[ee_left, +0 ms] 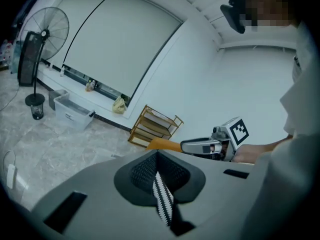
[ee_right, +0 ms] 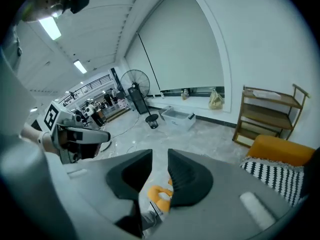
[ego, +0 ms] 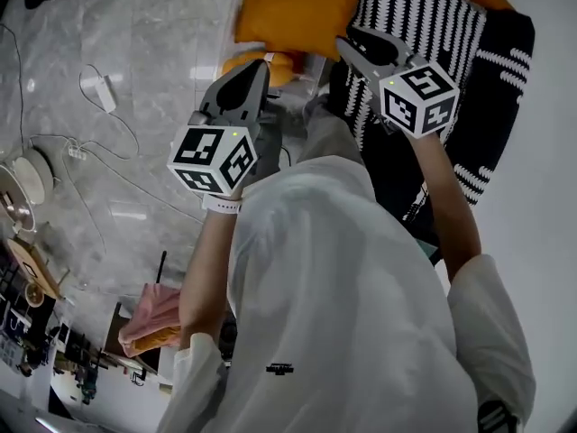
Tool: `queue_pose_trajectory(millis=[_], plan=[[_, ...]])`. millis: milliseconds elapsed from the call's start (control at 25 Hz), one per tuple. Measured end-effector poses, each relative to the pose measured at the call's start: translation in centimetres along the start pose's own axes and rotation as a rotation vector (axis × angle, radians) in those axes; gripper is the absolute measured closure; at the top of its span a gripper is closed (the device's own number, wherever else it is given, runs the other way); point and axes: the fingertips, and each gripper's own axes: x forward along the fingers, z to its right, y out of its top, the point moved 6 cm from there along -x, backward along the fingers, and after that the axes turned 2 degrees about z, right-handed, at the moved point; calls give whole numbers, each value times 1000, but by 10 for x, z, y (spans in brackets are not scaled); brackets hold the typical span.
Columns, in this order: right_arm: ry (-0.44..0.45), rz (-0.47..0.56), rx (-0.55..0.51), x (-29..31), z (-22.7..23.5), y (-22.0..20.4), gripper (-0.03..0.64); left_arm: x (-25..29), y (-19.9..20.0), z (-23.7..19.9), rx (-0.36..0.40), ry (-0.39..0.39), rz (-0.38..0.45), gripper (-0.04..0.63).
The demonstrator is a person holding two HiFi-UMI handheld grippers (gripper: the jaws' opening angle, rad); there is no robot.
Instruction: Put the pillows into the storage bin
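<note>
A black-and-white striped pillow [ego: 419, 21] and an orange pillow [ego: 297, 7] lie ahead of me, with dark white-striped fabric [ego: 500, 79] at the right. My left gripper [ego: 257, 70] is shut on a strip of black-and-white patterned fabric [ee_left: 163, 199]. My right gripper [ego: 347, 43] hovers at the striped pillow's left edge. Its jaws stand narrowly open with nothing between them [ee_right: 160, 169]. Through the gap shows a small orange U-shaped pillow [ee_right: 159, 196] on the floor. A clear plastic bin [ee_left: 72, 111] stands far off by the wall.
A standing fan [ee_left: 45, 34] and a wooden shelf [ee_left: 155, 124] stand along the white wall. Cables and a plug strip [ego: 99, 88] lie on the marble floor at the left. Pink cloth [ego: 149, 318] lies near my feet.
</note>
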Motion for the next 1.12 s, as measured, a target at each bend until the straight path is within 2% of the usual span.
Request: queue_pose_trajectory(millis=[80,160,240,440,600,760,960,1120], plan=[[-9,-22,-12,-15,-13,14,515,-14,16,3,24,-11,25,588],[-2,-24,24,-27,-25,24,523,-23,28,4,35,-20,42,588],[8,17,68,-40,-35,37,541,-29,42,5,41,-33,61,588],[-47,78,33,-67,-63,69,547,-46,75,19,74,-91,87,588],[-37,151,69,-81,-88,103,568,-61,103,30,108,-145,91,588],[-50,233,45,-97,-108,128,577,-73,123,45,139,-202,109,588],[-83,299,-16,-113,-124,140,577,-81,135,56,171,-244,131,588],[-59,352,-16,-127,-140,147,578,-92,146,67,205,-257,172,588]])
